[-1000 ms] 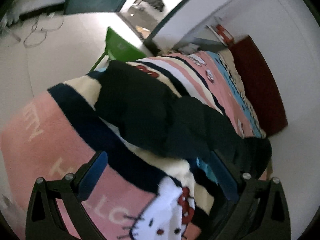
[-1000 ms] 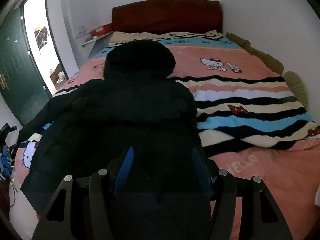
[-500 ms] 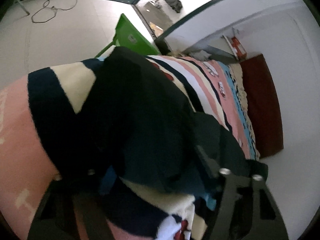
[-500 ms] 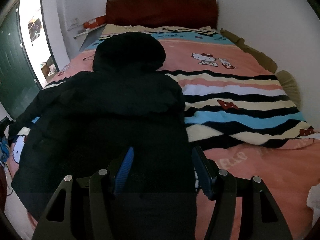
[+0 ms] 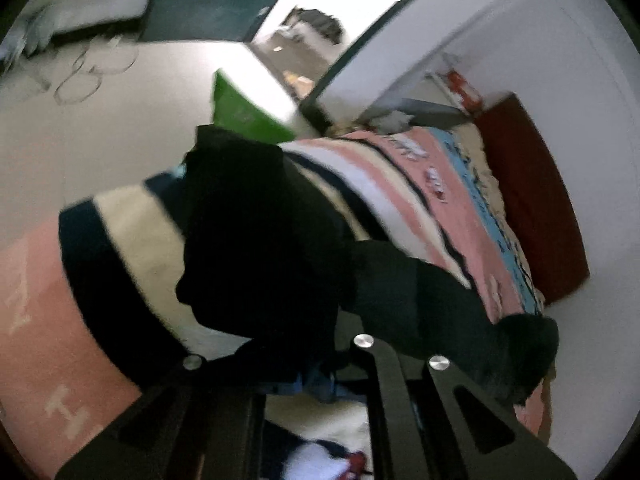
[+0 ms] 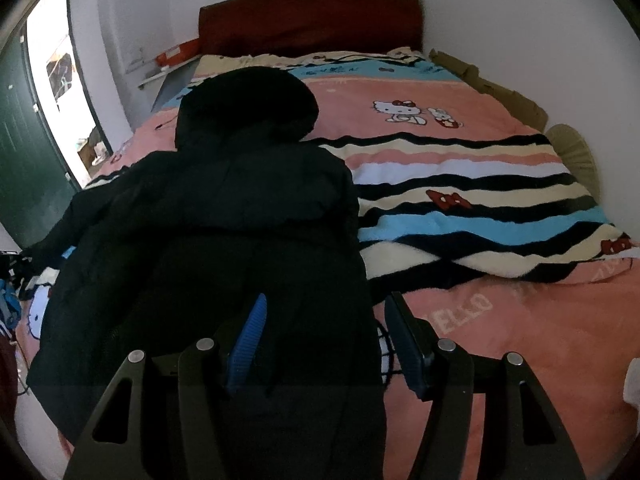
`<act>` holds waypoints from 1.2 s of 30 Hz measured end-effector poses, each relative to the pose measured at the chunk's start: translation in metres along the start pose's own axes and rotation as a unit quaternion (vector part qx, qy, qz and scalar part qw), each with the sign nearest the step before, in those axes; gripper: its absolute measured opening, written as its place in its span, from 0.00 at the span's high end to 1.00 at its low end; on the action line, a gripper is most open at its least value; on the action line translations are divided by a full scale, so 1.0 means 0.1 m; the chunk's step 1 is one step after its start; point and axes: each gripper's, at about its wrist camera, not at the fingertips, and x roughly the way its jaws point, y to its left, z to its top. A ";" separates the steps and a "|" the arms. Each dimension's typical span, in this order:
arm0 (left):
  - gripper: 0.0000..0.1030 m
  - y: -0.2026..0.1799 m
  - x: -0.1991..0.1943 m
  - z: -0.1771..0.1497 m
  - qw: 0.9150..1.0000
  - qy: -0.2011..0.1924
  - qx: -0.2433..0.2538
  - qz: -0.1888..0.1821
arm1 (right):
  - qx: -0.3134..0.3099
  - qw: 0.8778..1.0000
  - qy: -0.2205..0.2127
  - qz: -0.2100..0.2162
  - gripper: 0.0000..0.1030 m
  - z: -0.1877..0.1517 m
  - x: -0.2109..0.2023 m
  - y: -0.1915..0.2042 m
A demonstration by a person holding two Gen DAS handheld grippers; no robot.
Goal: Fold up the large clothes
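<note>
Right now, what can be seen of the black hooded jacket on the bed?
The black jacket is a padded, matte, puffy-looking coat lying spread flat on the striped pink blanket, hood toward the dark red headboard. One sleeve runs toward the bed edge near the door, and the left gripper appears shut on its end. The right gripper is open, with one blue pad over the hem and the other just past the hem's edge. Zipper and front details are too dark to tell.
</note>
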 end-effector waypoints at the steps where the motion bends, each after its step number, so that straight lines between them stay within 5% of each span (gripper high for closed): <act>1: 0.94 -0.08 -0.05 0.00 1.000 -0.003 0.010 -0.005 | 0.001 1.000 -0.001 0.000 0.41 0.00 0.00 -0.01; 8: 0.94 -0.82 -0.52 -0.01 0.994 -0.023 0.091 -0.049 | 0.008 1.000 -0.018 0.010 0.41 -0.04 -0.09 -0.08; 14: 0.94 -1.65 -0.96 -0.15 0.981 -0.036 0.164 -0.099 | 0.020 0.999 -0.039 0.029 0.41 -0.09 -0.23 -0.16; 25: 0.94 -3.24 -1.39 -1.08 0.932 -0.014 0.317 -0.175 | 0.056 0.995 -0.070 0.044 0.41 -0.21 -0.47 -0.52; 36: 0.94 -4.29 -0.94 -2.68 0.881 0.064 0.426 -0.195 | 0.094 0.992 -0.075 0.027 0.41 -0.35 -0.46 -0.97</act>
